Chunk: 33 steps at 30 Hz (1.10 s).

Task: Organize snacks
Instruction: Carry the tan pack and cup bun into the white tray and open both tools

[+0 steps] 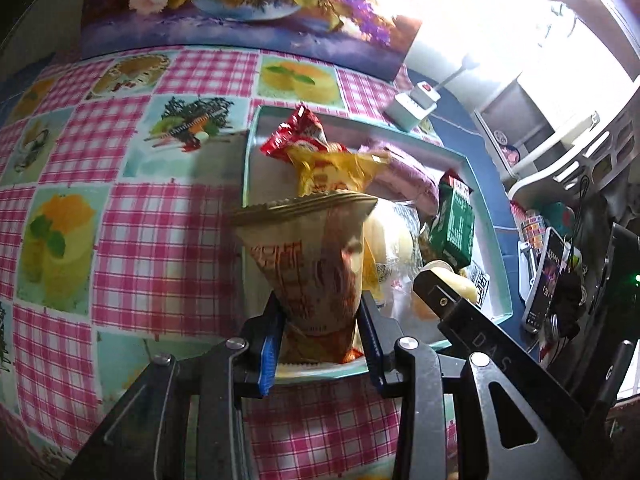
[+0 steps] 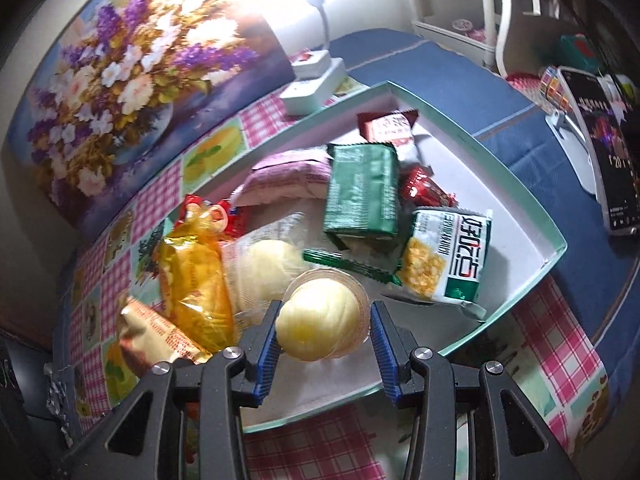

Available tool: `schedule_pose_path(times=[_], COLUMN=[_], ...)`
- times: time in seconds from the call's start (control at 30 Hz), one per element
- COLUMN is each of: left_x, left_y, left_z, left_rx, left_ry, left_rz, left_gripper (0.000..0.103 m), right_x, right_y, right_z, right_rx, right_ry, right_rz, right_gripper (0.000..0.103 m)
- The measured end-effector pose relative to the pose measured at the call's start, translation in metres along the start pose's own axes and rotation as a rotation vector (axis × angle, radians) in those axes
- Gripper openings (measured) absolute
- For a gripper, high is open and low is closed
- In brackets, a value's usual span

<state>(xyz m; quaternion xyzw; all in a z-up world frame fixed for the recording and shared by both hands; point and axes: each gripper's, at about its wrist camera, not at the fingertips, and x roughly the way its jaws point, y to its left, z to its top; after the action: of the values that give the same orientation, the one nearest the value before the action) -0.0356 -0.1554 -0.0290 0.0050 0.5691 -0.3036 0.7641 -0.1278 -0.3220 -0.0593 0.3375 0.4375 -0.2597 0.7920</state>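
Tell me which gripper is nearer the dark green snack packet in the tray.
Right. The right gripper, holding a yellow bun, sits just below the green packet; the left gripper, clamping a tan packet, hangs over the tray's opposite end.

blown-out window glare at the top, dim corners, fisheye-bent edges, slight motion blur

Your left gripper [image 1: 320, 344] and right gripper [image 2: 324, 340] are black, with blue ribbed pads [image 2: 267, 354], silver screws [image 2: 423, 353] at five o'clock.

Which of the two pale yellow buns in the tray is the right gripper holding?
The right gripper is clamped on the bun in the clear round cup; the other bun, in a flat clear wrapper, lies loose just beyond it.
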Motion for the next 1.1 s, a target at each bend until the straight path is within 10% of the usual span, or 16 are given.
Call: schedule_pose_path(times=[0.53, 0.97, 1.1], left_x=[0.013, -0.01, -0.022], left_y=[-0.006, 0.005, 0.006], left_z=[-0.002, -0.006, -0.01], left_rx=[0.021, -0.022, -0.004], left_ry=[0.039, -0.014, -0.051], left_rz=[0.0, -0.064, -0.049], left_gripper=[0.038, 0.06, 0.064], right_x=[0.013, 0.012, 0.008], right_y=[-0.014, -0.014, -0.011], right_z=[-0.001, -0.004, -0.006], right_rx=[0.044, 0.031, 0.015], right_ry=[0.041, 0.04, 0.017], right_rz=[-0.022, -0.023, -0.021], right_gripper=[0.046, 0.046, 0.061])
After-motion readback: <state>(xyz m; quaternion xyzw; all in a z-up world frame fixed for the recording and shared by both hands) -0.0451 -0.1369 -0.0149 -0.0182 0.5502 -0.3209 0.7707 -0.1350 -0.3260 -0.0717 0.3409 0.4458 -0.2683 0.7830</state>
